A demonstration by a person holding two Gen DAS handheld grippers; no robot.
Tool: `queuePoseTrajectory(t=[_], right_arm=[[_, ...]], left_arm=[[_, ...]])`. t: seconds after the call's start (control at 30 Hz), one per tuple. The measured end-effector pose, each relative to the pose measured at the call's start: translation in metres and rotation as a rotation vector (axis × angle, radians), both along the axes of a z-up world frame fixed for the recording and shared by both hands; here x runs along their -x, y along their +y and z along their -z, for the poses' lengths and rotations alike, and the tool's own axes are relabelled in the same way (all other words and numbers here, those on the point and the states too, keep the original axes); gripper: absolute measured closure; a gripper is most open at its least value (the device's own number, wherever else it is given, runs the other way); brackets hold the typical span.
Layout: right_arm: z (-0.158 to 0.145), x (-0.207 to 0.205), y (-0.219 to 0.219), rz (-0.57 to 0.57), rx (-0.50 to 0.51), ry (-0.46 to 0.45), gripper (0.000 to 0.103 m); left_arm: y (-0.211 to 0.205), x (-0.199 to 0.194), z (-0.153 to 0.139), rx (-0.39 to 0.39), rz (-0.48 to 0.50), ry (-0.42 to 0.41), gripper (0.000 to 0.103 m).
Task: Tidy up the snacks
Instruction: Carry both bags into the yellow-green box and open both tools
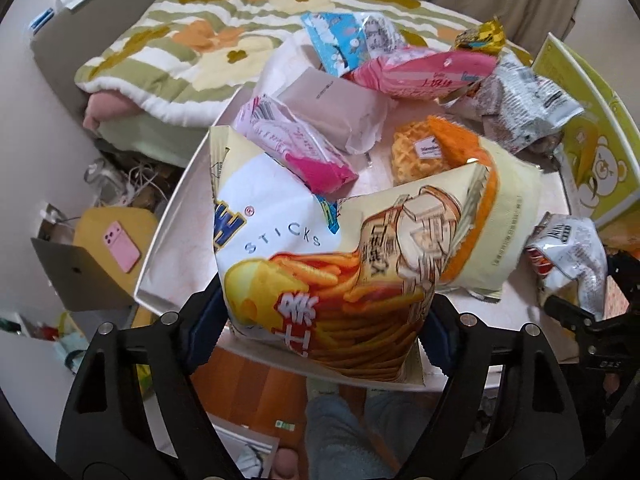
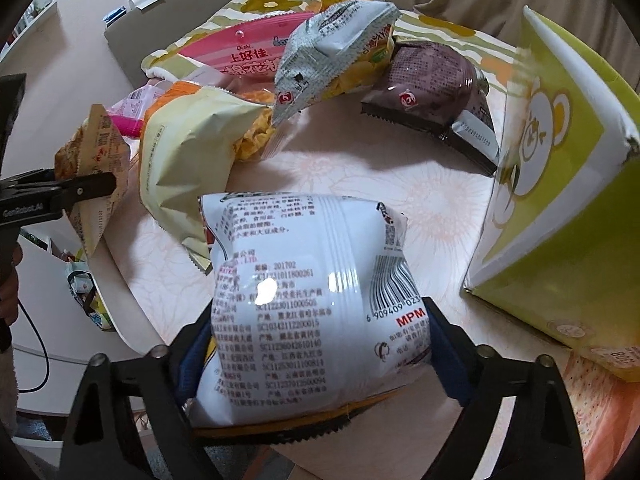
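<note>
My left gripper (image 1: 324,328) is shut on a cream and orange bag of potato sticks (image 1: 304,264), held above the near edge of the white table (image 1: 180,216). It also shows at the left of the right wrist view (image 2: 96,168). My right gripper (image 2: 316,344) is shut on a white snack bag with a barcode (image 2: 312,292), held above the table; it shows at the right of the left wrist view (image 1: 572,256). A yellow-green box with a bear picture (image 2: 560,200) stands open at the right.
Several snack packs lie on the table: a pale yellow bag (image 2: 192,160), pink packs (image 1: 296,144) (image 1: 424,72), a grey wrapped pack (image 1: 336,108), a waffle (image 1: 420,156), a dark purple bag (image 2: 436,84). A flowered blanket (image 1: 180,40) lies behind. A pink phone (image 1: 120,246) lies lower left.
</note>
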State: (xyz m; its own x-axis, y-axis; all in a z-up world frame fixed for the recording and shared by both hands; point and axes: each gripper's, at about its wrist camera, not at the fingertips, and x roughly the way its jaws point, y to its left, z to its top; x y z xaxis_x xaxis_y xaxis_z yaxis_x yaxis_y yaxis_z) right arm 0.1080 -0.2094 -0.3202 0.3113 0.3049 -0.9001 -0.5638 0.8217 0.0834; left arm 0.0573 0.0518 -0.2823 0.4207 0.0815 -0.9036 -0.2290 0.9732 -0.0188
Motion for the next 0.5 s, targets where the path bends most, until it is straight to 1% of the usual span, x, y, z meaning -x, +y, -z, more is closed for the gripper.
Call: queuePoseTrajectory(t=[0.1, 0.2, 0.37, 0.43, 0.5], right_arm=[[-0.007, 0.006, -0.003, 0.003, -0.002, -0.007, 0.022], [-0.023, 0.01, -0.005, 0.002, -0.024, -0.024, 0.022], [-0.062, 0.015, -0.012, 0.004, -0.078, -0.07, 0.022], [-0.077, 0.02, -0.013, 0.005, -0.099, -0.095, 0.022], [-0.1, 0.019, -0.018, 0.011, -0.129, -0.128, 0.023]], left_arm=[[-0.006, 0.005, -0.013, -0.011, 0.004, -0.018, 0.023], [-0.013, 0.009, -0.03, -0.018, 0.006, -0.04, 0.023], [-0.024, 0.015, -0.062, -0.026, 0.001, -0.074, 0.023], [-0.03, 0.016, -0.078, -0.036, 0.0, -0.091, 0.023], [-0.039, 0.015, -0.098, -0.05, 0.004, -0.111, 0.023]])
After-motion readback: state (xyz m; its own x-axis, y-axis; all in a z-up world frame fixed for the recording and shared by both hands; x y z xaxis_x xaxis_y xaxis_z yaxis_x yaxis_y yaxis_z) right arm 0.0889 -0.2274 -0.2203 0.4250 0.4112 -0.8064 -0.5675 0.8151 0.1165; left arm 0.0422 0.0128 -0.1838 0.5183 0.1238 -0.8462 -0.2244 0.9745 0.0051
